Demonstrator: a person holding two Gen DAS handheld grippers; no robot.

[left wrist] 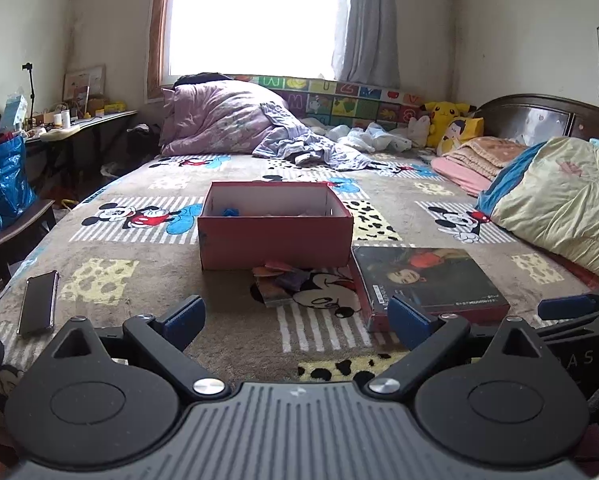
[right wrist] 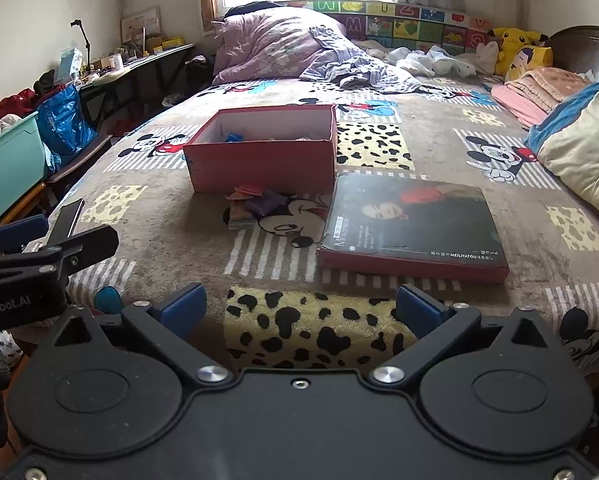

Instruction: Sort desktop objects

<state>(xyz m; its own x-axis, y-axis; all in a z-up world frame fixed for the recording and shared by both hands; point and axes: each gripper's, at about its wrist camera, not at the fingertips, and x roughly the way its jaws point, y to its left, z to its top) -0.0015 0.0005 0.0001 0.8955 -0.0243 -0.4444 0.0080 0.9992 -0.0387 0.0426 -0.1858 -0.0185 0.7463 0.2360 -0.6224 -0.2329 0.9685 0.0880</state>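
An open red box (left wrist: 275, 240) (right wrist: 259, 168) stands in the middle of the cartoon-print bed cover, with a small blue item (left wrist: 230, 212) and other bits inside. Against its front lies a small pile of colourful packets (left wrist: 279, 280) (right wrist: 255, 204). To the right of the pile lies a flat dark lid with a portrait (left wrist: 427, 280) (right wrist: 411, 220). A phone (left wrist: 39, 304) (right wrist: 65, 216) lies at the left edge. My left gripper (left wrist: 297, 316) hovers open short of the pile, holding nothing. My right gripper (right wrist: 299, 306) is open and empty near the bed's front edge, short of the lid.
A purple quilt (left wrist: 219, 120), loose clothes and a yellow plush (left wrist: 445, 114) crowd the far side of the bed. Folded blankets and a cream duvet (left wrist: 559, 204) fill the right. A cluttered desk (right wrist: 139, 64), a blue bag (right wrist: 63, 124) and a teal bin (right wrist: 7, 160) stand left of the bed.
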